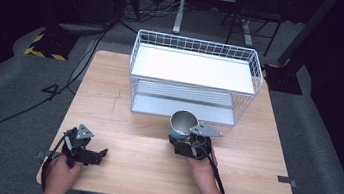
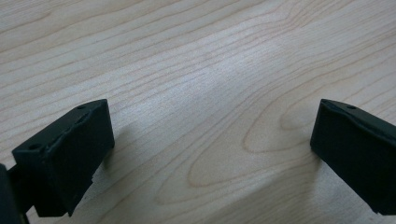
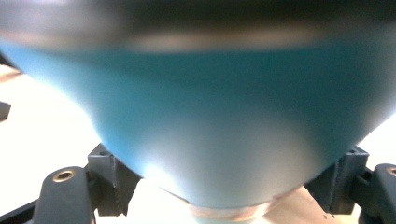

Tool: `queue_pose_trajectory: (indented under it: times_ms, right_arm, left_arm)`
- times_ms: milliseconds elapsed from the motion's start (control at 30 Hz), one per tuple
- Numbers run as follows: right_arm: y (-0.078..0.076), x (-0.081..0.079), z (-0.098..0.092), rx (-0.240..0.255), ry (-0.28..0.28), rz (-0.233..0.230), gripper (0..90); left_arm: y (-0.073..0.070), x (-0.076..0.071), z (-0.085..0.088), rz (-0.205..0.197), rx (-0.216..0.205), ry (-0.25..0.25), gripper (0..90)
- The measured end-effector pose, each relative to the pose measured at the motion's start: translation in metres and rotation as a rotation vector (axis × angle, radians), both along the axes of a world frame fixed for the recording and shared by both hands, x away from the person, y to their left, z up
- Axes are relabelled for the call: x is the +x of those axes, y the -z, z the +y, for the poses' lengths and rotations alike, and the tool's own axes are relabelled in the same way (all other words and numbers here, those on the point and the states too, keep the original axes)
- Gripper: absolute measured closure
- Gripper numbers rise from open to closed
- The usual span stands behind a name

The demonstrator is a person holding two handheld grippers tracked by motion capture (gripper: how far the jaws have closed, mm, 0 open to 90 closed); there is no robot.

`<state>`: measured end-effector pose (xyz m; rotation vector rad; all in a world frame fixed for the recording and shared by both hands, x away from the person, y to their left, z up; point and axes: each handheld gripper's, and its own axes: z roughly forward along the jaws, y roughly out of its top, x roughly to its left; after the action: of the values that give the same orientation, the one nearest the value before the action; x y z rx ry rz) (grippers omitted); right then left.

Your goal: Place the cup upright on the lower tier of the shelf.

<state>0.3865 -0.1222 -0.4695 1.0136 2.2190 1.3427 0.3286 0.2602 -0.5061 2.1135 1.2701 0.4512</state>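
A blue cup (image 1: 182,124) with a shiny metal inside is held upright in front of the white wire shelf rack (image 1: 193,77). My right gripper (image 1: 180,137) is shut on the blue cup (image 3: 224,126) low on its body, and the cup's teal wall looms close and blurred between the two black fingers (image 3: 106,179). My left gripper (image 1: 101,155) rests at the table's front left. Its jaws stand wide apart over bare wood, and its fingers (image 2: 70,158) have nothing between them.
The light wooden table (image 1: 122,115) carries the two-level wire rack at its back centre, with flat white shelves. Dark floor, cables and stand legs surround the table. Bare wood lies between the two grippers.
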Motion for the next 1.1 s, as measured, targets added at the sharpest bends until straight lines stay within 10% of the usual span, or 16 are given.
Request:
queue_pose_trajectory:
  times_ms: [1100]
  right_arm:
    - [-0.007,0.093,-0.012,-0.029,0.249,-0.029,23.1]
  left_arm:
    - [0.000,0.001,-0.001,-0.004,-0.002,-0.001,0.0]
